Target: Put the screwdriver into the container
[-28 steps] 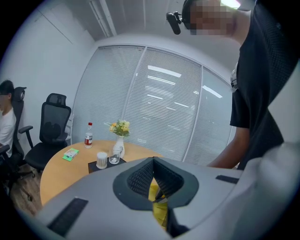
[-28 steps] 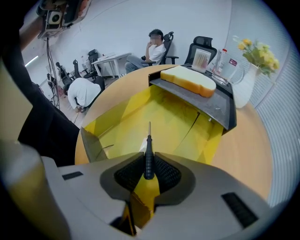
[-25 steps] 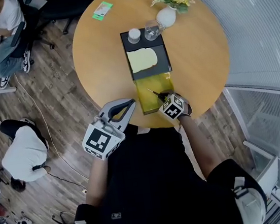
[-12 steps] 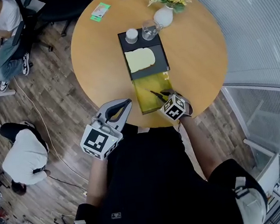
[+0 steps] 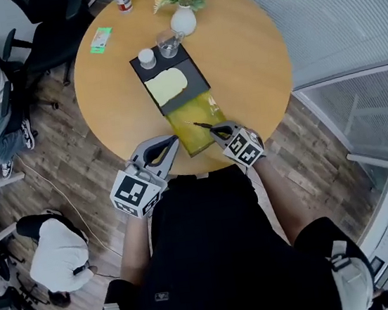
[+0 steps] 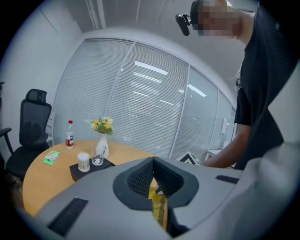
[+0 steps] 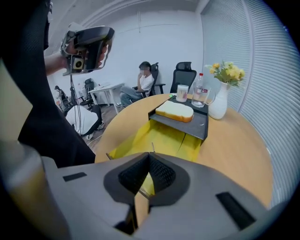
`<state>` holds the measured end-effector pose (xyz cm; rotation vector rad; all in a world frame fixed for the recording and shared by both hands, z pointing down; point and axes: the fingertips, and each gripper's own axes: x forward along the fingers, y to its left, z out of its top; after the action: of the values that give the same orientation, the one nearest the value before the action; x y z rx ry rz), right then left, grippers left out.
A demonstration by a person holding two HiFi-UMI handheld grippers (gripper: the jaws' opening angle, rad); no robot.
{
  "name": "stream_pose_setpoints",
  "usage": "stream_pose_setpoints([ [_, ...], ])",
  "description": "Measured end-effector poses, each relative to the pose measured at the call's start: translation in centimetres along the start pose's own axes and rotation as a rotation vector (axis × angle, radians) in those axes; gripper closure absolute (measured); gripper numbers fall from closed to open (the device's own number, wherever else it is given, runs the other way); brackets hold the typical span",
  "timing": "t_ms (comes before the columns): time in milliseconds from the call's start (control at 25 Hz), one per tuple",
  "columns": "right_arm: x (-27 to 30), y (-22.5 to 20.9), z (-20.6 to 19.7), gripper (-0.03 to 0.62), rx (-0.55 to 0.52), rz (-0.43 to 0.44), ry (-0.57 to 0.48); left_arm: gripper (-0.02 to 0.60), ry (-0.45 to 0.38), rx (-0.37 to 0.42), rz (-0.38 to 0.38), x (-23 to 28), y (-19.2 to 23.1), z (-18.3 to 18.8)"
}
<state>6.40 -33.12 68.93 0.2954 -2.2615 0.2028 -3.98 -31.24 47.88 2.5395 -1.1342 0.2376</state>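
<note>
The round counter [image 5: 252,58] spreads ahead of both tools. A yellow container [image 5: 190,135] lies open near its close edge, directly in front of the right hand-held gripper [image 5: 218,130]. A black tray [image 5: 195,80] butts against the container's far end.

The left hand-held gripper [image 5: 172,142] hangs just off the container's left side. Its jaws are pressed together with nothing between them.

The right hand-held gripper's jaws are pinched on the screwdriver [image 5: 200,124], whose thin shaft pokes out past the tips over the yellow floor.

As I judge it, the carry is done and the tool is over the right place. It has not been let go, and I cannot tell whether it touches the bottom. What remains is to lower it, spread the jaws and draw back.
</note>
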Motion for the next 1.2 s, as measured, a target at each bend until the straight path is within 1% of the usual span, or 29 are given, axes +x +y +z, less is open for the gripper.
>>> stream_pose_setpoints([
  [240,-2.5,0.1,0.3,0.589,0.023,-0.099,-0.042,0.577,0.041,0.039,-0.088,0.2,-1.4,-0.9],
  [440,-4.4,0.9,0.6,0.588,0.037,-0.148,-0.076,0.577,0.061,0.036,-0.124,0.0,-2.3,-1.9],
  [600,-6.2,1.7,1.1,0.588,0.048,-0.157,-0.13,0.577,0.073,0.036,-0.144,0.1,-3.0,-2.2],
  [760,-7.8,2.7,1.3,0.588,0.053,-0.159,-0.151,0.577,0.076,0.033,-0.155,-0.2,-3.1,-2.3],
  [960,-9.2,2.6,2.6,0.588,0.061,-0.17,-0.191,0.577,0.069,0.032,-0.145,-0.3,-2.4,-1.8],
  [1200,-10.4,2.3,4.1,0.588,0.034,-0.16,-0.215,0.577,0.065,0.026,-0.131,0.4,-2.0,-1.0],
])
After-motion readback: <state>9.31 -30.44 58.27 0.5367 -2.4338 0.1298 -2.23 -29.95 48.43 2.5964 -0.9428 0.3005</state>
